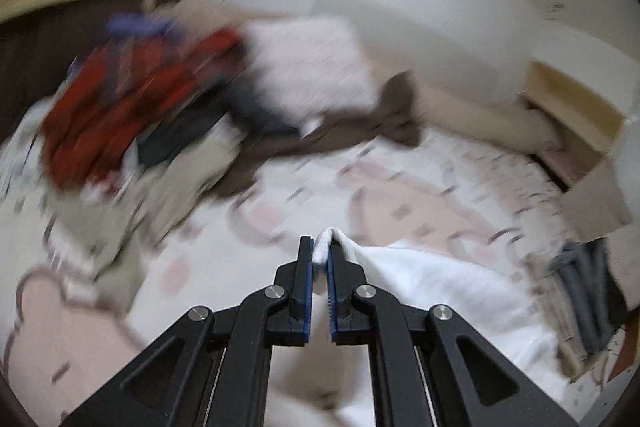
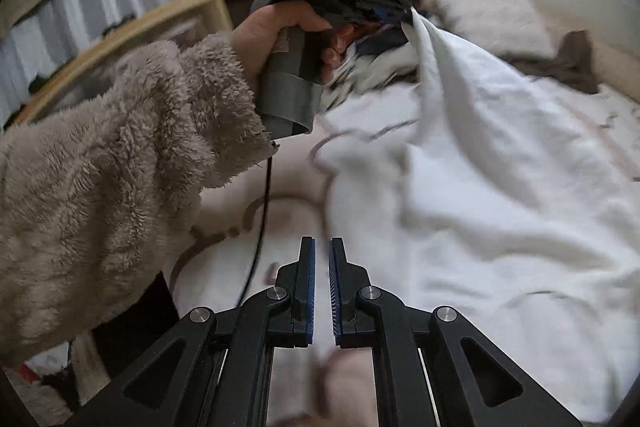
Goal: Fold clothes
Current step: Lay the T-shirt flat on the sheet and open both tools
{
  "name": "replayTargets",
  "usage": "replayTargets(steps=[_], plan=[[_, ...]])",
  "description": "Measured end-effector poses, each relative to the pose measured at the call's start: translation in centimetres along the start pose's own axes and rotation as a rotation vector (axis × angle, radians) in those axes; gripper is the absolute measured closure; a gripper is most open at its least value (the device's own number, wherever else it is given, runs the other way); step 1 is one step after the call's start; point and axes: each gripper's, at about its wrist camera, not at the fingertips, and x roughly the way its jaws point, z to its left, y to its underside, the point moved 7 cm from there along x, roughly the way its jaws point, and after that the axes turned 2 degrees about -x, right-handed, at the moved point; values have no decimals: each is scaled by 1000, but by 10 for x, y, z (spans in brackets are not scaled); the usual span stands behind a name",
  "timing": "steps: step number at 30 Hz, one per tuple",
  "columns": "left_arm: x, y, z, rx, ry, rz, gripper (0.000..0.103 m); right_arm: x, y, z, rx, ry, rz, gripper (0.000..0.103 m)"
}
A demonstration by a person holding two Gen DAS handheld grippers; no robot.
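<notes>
Two grippers are in play, and both have their jaws drawn nearly together. The left gripper pinches a bunched edge of a white garment between its blue pads, and the cloth trails away to the right of the jaws and down onto the bed. Seen from the right wrist, that same white garment hangs from the left gripper, raised above the bed, and spreads in loose folds over the patterned bedsheet. The right gripper shows only a narrow slit between its pads, with nothing visible in it. A hand in a fluffy beige sleeve grips the left tool's grey handle. Farther off lie a blurred pile of clothes, red among them, a pale pillow and a brown blanket.
</notes>
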Motion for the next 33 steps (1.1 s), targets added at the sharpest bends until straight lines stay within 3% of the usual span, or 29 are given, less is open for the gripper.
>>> replayTargets(steps=[2, 4, 5, 7, 9, 10, 14, 19, 24, 25, 29, 33], plan=[[8, 18, 29, -31, -41, 55, 91, 11, 2, 11, -17, -24, -7, 96], [13, 32, 47, -49, -77, 96, 71, 10, 0, 14, 2, -37, -35, 96], [13, 37, 53, -58, -88, 108, 53, 6, -2, 9, 23, -36, -47, 96], [9, 45, 57, -63, -84, 107, 48, -7, -3, -4, 78, -20, -71, 92], [1, 50, 52, -42, -87, 105, 48, -27, -1, -28, 134, 34, -94, 46], [-7, 54, 46, -20, -84, 99, 48, -42, 6, -43, 159, 77, -105, 17], [-48, 70, 14, 116, -75, 61, 41, -105, 31, -105, 260, 249, -147, 16], [-110, 127, -47, 284, 8, 21, 38, -160, 81, -173, 420, 399, -112, 16], [-140, 198, -116, 422, 169, 47, 38, -191, 146, -221, 649, 450, -73, 17], [-141, 211, -128, 451, 189, 54, 38, -194, 156, -227, 692, 451, -68, 23], [-139, 259, -172, 561, 245, 90, 38, -194, 179, -237, 849, 430, -91, 34], [-133, 291, -199, 656, 247, 106, 38, -185, 183, -246, 988, 353, -161, 34]])
